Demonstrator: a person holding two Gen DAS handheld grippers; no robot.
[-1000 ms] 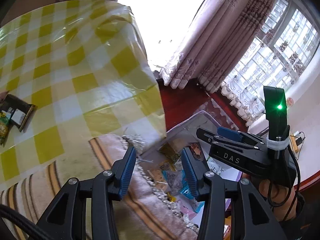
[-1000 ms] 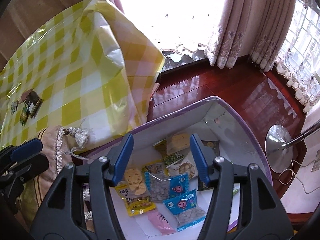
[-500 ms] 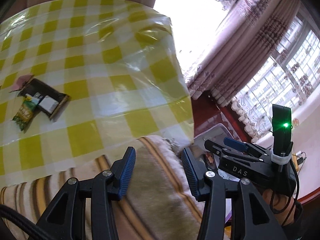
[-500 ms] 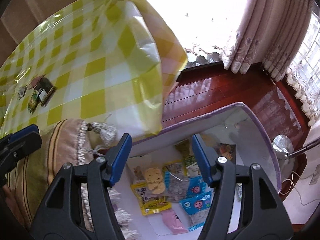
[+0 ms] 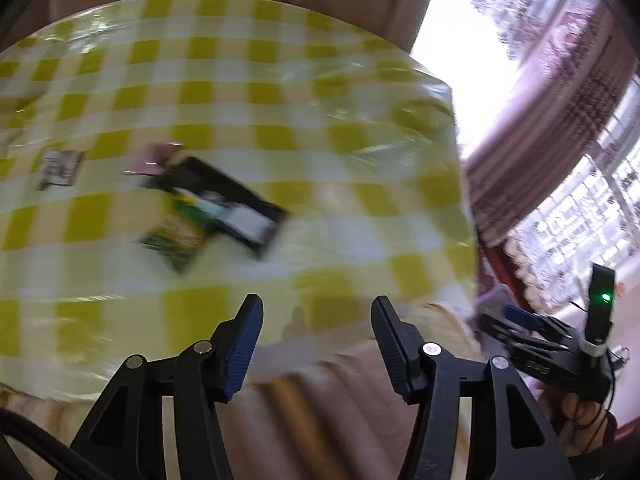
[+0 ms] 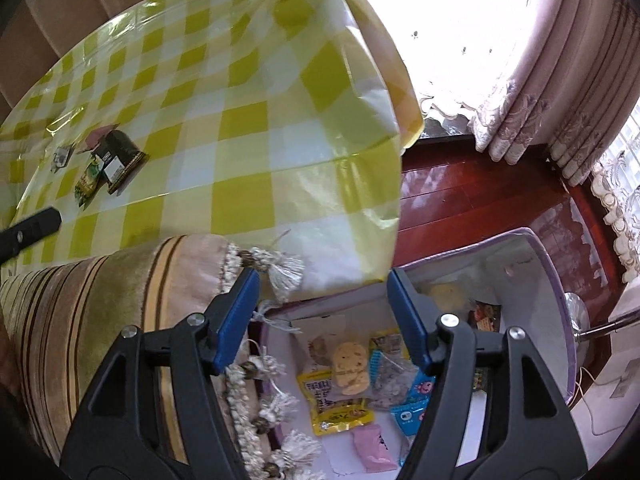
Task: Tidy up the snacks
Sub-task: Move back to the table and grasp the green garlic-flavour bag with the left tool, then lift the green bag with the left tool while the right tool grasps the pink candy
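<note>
Snack packets lie on the yellow checked tablecloth point(image 5: 304, 128): a black packet point(image 5: 236, 204), a green packet point(image 5: 180, 236), a pink one point(image 5: 154, 158) and a small grey one point(image 5: 60, 166). They also show in the right wrist view, black packet point(image 6: 120, 156) and green packet point(image 6: 88, 178). My left gripper point(image 5: 316, 340) is open and empty, above the table's near edge. My right gripper point(image 6: 322, 320) is open and empty, over the rim of a purple-edged storage box point(image 6: 556, 280) holding several snack packets point(image 6: 352, 368).
A striped cushion with tassels point(image 6: 100, 312) lies between table and box. Red wooden floor point(image 6: 472, 196), curtains point(image 6: 532, 80) and a metal stand base point(image 6: 578, 316) are at the right. The right gripper shows in the left wrist view point(image 5: 560, 352).
The left gripper has swung left and forward over the table, bringing the packets closer to centre; the view is blurred. The right gripper has drifted left toward the cushion. Both stay open.
</note>
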